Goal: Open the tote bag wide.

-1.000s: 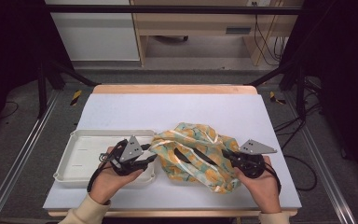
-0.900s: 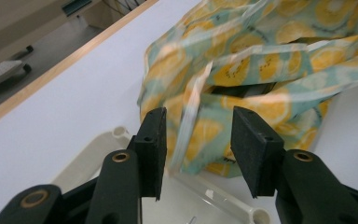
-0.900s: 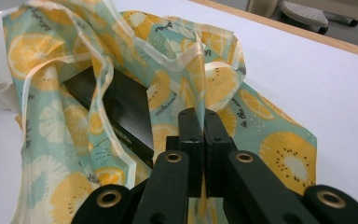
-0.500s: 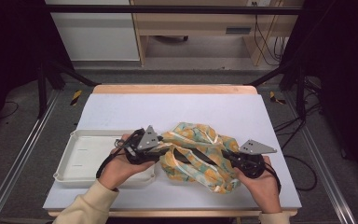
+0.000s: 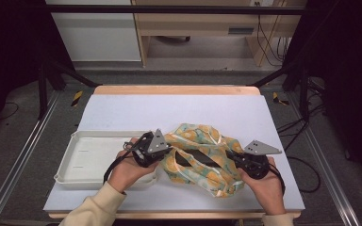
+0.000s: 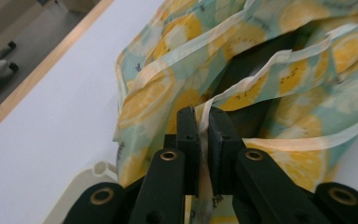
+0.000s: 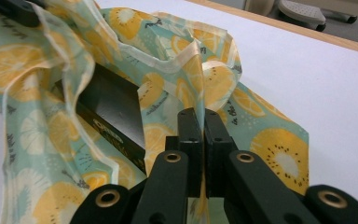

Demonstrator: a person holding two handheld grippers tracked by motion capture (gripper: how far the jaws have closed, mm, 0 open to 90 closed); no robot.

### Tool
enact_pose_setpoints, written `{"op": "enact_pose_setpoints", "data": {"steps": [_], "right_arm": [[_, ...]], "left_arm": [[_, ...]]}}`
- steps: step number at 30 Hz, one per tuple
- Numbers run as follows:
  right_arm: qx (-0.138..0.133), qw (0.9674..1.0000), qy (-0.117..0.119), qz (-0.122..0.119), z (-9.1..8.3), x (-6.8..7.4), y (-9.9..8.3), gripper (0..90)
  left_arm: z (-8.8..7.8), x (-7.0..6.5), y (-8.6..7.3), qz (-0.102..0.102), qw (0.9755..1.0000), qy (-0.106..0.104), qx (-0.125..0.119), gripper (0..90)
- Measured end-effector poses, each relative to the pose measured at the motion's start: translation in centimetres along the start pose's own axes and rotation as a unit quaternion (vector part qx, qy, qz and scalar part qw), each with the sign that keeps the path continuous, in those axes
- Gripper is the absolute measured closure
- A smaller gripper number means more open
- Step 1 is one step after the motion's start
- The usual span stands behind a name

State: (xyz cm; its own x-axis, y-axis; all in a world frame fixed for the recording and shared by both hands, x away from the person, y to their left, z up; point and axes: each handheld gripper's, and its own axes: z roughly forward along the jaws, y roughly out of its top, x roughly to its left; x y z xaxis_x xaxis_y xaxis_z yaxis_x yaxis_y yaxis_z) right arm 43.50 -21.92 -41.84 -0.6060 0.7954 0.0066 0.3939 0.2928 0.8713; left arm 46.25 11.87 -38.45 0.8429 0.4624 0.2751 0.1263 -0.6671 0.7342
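Left gripper [image 6: 204,122], jaws just closing, is pinching the fruit-print bag's [image 5: 202,157] rim; right gripper [image 7: 204,122] is clamping its opposite edge.

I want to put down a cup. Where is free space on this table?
Free: the far half of the table, beyond the fruit-print cloth and white tray. Crowded: the near half, where both grippers hold the cloth.

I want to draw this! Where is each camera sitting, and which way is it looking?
High view: above the person's side, facing forward and down at the table; both forearms, left gripper, right gripper.
Left gripper view: rides that gripper, looks along its jaws pinching the fruit-print bag rim.
Right gripper view: rides that gripper, looks along its jaws, shut on the bag.
Shared: the bag, the dark box inside it.
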Motion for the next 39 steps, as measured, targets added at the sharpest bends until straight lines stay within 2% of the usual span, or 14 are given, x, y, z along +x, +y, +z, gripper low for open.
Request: {"op": "enact_pose_setpoints", "data": {"steps": [3,7,11,14,16,17,20,23,25,27,29,33,37,39], "right_arm": [[-0.001,1.0,-0.004,0.006,0.0,-0.2,-0.1,88.8],[-0.002,0.9998,-0.011,0.016,0.2,-0.5,-0.1,88.9],[-0.001,0.9995,-0.021,0.026,0.4,-0.9,-0.2,89.0],[0.0,0.9991,-0.028,0.032,0.5,-1.3,-0.2,89.0],[-0.003,0.9987,-0.033,0.038,0.6,-1.6,-0.3,89.0],[-0.003,0.9986,-0.034,0.04,0.6,-1.7,-0.3,89.0],[-0.001,0.9979,-0.043,0.05,0.5,-2.2,-0.6,89.0],[0.0,0.9965,-0.055,0.063,0.5,-2.8,-0.8,89.0],[0.001,0.9955,-0.06,0.074,0.5,-3.0,-1.0,89.0],[0.001,0.9956,-0.059,0.073,0.4,-3.1,-1.1,89.0],[-0.002,0.9961,-0.057,0.067,0.4,-2.9,-1.0,88.9],[-0.005,0.9964,-0.056,0.063,0.4,-2.6,-0.8,88.9],[-0.007,0.9966,-0.056,0.06,0.4,-2.5,-0.8,88.9],[-0.007,0.9967,-0.055,0.059,0.2,-2.5,-0.8,88.8]], "left_arm": [[-1.3,-0.6,-0.6,-0.007,0.9996,-0.012,-0.023,86.3],[-2.1,-2.0,-2.0,-0.018,0.9981,-0.049,-0.033,86.9],[-1.9,-4.3,-3.9,-0.016,0.9951,-0.094,-0.024,87.1],[-1.3,-5.4,-5.2,-0.012,0.9941,-0.108,-0.001,87.3],[-0.9,-5.9,-5.6,-0.001,0.9947,-0.101,0.019,87.6],[-0.7,-5.9,-5.7,0.007,0.994,-0.105,0.031,87.7],[-0.4,-6.1,-6.1,0.01,0.9925,-0.108,0.056,87.9],[-0.4,-6.1,-6.4,0.01,0.9925,-0.102,0.066,88.0],[-0.6,-5.9,-6.4,0.007,0.9931,-0.101,0.06,87.8],[-0.9,-5.9,-6.3,0.007,0.994,-0.096,0.052,86.3],[-1.3,-5.8,-6.1,0.008,0.9952,-0.089,0.041,80.6],[-2.1,-5.5,-5.8,-0.008,0.9971,-0.074,0.017,65.5],[-3.0,-4.8,-5.5,-0.031,0.9969,-0.072,-0.005,55.0],[-3.6,-4.4,-5.2,-0.033,0.9975,-0.062,-0.012,53.0]]}}
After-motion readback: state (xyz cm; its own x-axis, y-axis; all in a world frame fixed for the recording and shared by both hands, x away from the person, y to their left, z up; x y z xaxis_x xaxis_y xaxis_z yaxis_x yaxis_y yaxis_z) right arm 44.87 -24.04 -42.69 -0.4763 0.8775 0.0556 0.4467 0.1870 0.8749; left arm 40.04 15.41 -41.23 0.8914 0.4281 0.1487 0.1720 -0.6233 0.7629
